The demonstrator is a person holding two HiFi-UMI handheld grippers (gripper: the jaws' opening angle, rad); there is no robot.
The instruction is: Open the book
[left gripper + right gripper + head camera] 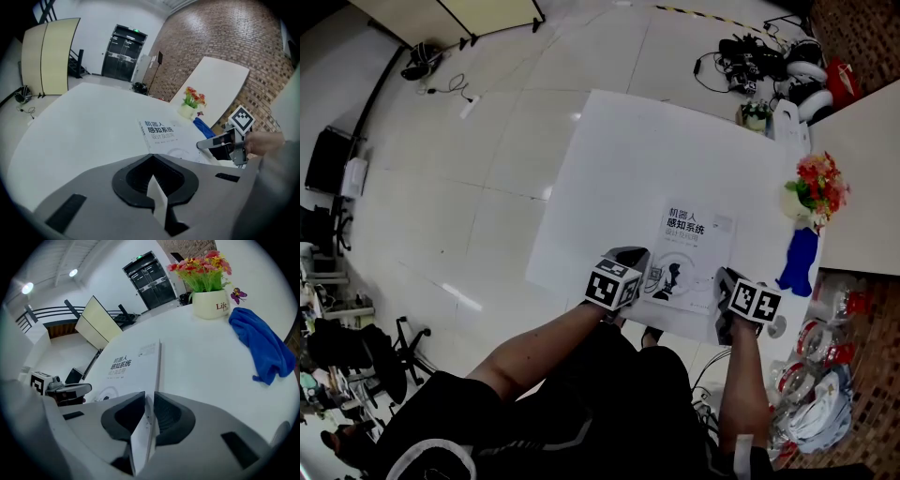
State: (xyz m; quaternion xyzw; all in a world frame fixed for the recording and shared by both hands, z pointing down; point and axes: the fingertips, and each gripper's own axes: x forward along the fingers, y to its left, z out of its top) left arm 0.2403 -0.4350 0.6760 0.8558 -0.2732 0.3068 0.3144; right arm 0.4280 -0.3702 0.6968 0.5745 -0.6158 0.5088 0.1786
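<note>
Book (689,251) lies closed on table (609,169). Left gripper (151,163) clamped on its near left corner; right gripper (149,401) closed narrowly on its right edge

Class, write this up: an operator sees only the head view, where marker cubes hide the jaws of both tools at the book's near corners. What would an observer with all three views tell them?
Operator: Is anything in the left tool?
Observer: Yes, a white corner of the book sits between its jaws, which look closed on it.
Operator: And the right tool?
Observer: The book's side edge runs between its jaws, which appear to pinch it.
Operator: What is printed on the flowerpot?
Observer: "Life".
</note>
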